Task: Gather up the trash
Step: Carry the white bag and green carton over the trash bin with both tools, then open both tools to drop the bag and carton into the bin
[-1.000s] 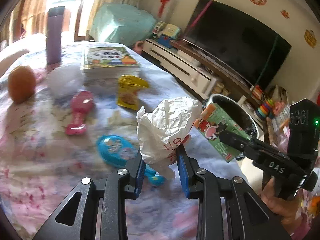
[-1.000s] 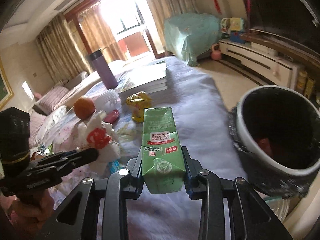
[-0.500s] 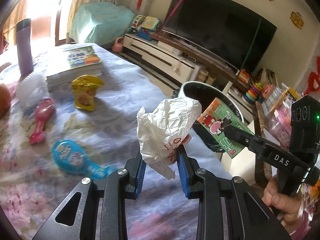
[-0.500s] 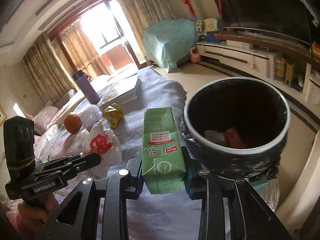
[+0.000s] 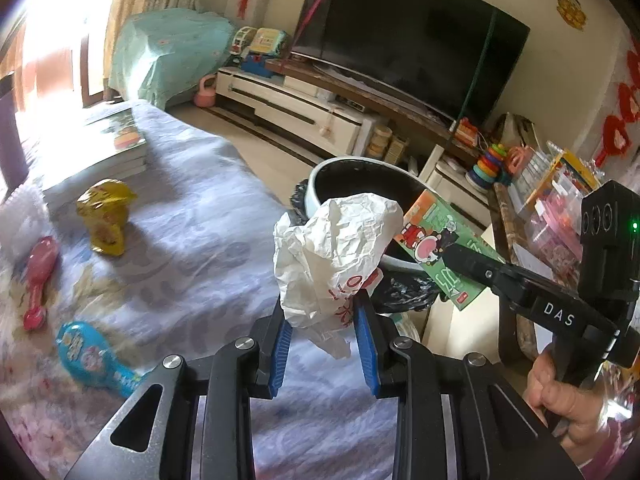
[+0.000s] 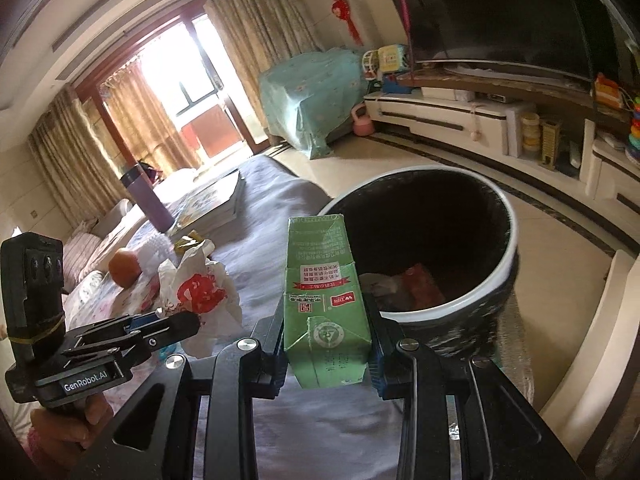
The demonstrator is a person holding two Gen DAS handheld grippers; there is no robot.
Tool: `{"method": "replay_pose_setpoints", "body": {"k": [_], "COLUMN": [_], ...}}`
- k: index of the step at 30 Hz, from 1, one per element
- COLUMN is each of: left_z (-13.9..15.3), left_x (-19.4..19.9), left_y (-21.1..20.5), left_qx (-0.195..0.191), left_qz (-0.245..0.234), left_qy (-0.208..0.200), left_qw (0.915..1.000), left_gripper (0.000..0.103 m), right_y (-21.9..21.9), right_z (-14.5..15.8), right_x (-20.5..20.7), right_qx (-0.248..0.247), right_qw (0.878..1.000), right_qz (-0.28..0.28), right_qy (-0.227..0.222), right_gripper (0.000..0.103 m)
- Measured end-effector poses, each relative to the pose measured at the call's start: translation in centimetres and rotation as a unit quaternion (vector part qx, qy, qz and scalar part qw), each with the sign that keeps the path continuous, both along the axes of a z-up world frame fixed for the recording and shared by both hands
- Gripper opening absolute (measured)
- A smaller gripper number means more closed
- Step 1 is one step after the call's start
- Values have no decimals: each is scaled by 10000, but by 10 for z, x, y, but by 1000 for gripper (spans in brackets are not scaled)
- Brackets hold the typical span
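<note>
My left gripper (image 5: pixel 322 312) is shut on a crumpled white paper bag with red print (image 5: pixel 334 256), held above the table's right edge. The same bag (image 6: pixel 200 280) shows in the right wrist view, left of centre. My right gripper (image 6: pixel 326 320) is shut on a green drink carton (image 6: pixel 324 300), which stands upright between the pads. In the left wrist view that carton (image 5: pixel 440 244) hangs over the near rim of the round black bin with a white rim (image 5: pixel 360 168). The bin (image 6: pixel 508 240) sits just beyond the carton, with some trash inside.
On the flowered tablecloth (image 5: pixel 208 216) lie a yellow snack packet (image 5: pixel 106 216), a pink toy (image 5: pixel 38 276), a blue toy (image 5: pixel 94 350) and a stack of books (image 5: pixel 116 148). An orange (image 6: pixel 124 268) and a purple flask (image 6: pixel 148 200) stand farther back. A TV cabinet (image 6: pixel 460 116) lines the wall.
Both grippers have swung to the right, away from the middle of the table toward the bin. The bin now fills much more of both views. Bag and carton stay gripped.
</note>
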State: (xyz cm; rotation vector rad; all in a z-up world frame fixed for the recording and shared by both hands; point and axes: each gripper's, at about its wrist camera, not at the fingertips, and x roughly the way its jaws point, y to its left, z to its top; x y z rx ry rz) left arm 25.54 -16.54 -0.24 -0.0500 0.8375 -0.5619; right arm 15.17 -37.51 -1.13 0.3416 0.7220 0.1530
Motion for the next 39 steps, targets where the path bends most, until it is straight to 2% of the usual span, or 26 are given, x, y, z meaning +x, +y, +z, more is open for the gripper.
{"method": "replay_pose_setpoints", "body": {"k": [17,27,39], "left_z": [6,6,1], "left_x": [32,57,86], "left_y": [-49,-76,-101], "left_qx": [272,376,506], "left_qz": [-320,-434,-479], "left_qy": [-91,15,121], "left_qw": [9991,9984,9975], "left_gripper": [29,29,29], "right_y": [-46,-53,-59], "right_z": [1,5,-1], "right_x": [4,17,41], "right_qx": [53,-102,-261], "right_qw": [9989,9989,9987], "right_qz": [-466,-460,-390], "right_qy": [-50,-47,194], "right_gripper": [32,32,32]}}
